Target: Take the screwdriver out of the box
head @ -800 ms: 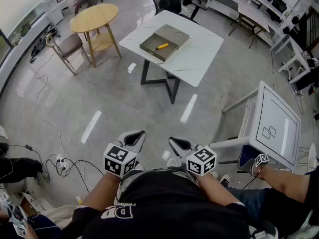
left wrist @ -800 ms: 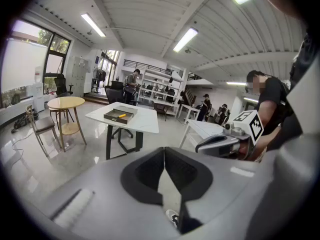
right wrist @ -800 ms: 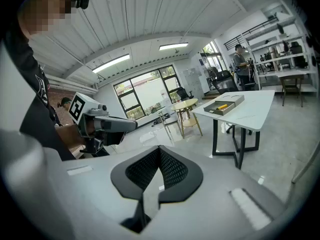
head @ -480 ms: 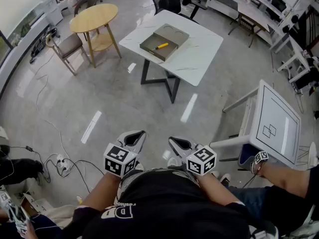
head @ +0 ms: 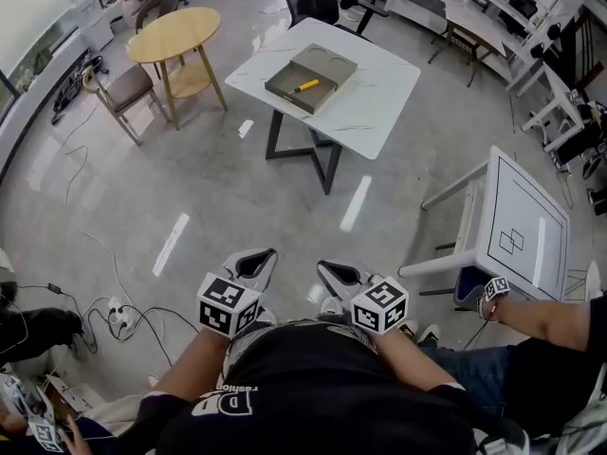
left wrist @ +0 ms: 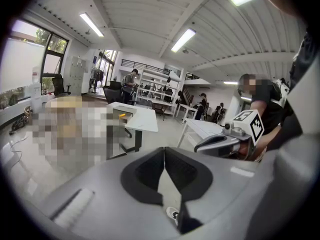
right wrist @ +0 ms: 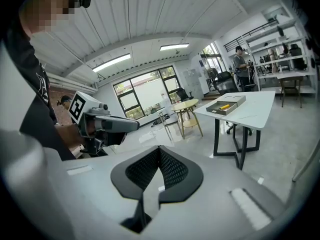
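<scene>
Screwdriver (head: 305, 87) with a yellow handle lies slantwise inside the shallow grey box (head: 322, 63), in the open compartment nearest me; I can just make out two round recesses in the box's far part. The box sits on the white table (head: 375, 107), toward its left corner as I see it from the head view, with the rest of the top bare. The table is well apart from me, across a stretch of glossy grey floor (head: 237, 192).

Both tools are held low and close to my body, nowhere near the box. I read the left gripper (left wrist: 164, 151) as clenched: its jaws meet at the tips with nothing between them. The right gripper (right wrist: 159, 149) is likewise pressed together and empty, and it looks toward the table. Each carries its marker cube (head: 226, 303) just in front of my forearms.

To the left of the white table stand a round wooden table (head: 175, 34) and a chair (head: 123, 88) beside it. A white desk (head: 522, 226) stands at my right, and another person's arm (head: 555, 318) reaches in just below it. Cables (head: 104, 306) lie on the floor at my left.
</scene>
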A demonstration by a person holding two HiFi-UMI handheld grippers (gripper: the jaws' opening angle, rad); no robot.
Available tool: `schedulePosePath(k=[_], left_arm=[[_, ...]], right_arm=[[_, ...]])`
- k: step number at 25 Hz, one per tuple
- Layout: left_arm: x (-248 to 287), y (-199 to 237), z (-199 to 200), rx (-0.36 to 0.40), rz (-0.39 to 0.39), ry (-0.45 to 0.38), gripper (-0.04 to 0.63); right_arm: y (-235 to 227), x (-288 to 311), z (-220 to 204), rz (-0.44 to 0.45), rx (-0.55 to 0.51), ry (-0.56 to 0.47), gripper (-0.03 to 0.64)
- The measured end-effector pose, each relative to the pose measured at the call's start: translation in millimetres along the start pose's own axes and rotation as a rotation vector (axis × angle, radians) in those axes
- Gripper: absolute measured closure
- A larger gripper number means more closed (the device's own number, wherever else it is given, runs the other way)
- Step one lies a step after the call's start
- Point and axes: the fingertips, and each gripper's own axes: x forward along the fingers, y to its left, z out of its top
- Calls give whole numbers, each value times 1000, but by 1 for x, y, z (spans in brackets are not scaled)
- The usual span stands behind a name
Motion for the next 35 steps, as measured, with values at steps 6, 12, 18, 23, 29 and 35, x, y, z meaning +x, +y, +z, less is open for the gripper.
schedulePosePath(k=[6,12,18,23,29,35], left_arm=[[-19,13,-5,32,-12,-4,535],[-35,28,-23,30,-49,13,535],[-41,42,-44,3,-72,46,535],[-35,47,-39,3,-93,35,535],[-24,62,-25,1,-93,22,535],[-4,84,-9,-1,-75,23,535]], right_arm=[[13,12,-1,-41,35,-20,615],[37,30,-12,-70,61,-24,615],[48,38,-24,-105,81,-3,615],[42,44,-17,-128,85,-5,615],[31,61,-7,-122,77,-1,615],[2,81,14,-112,72,-12,615]])
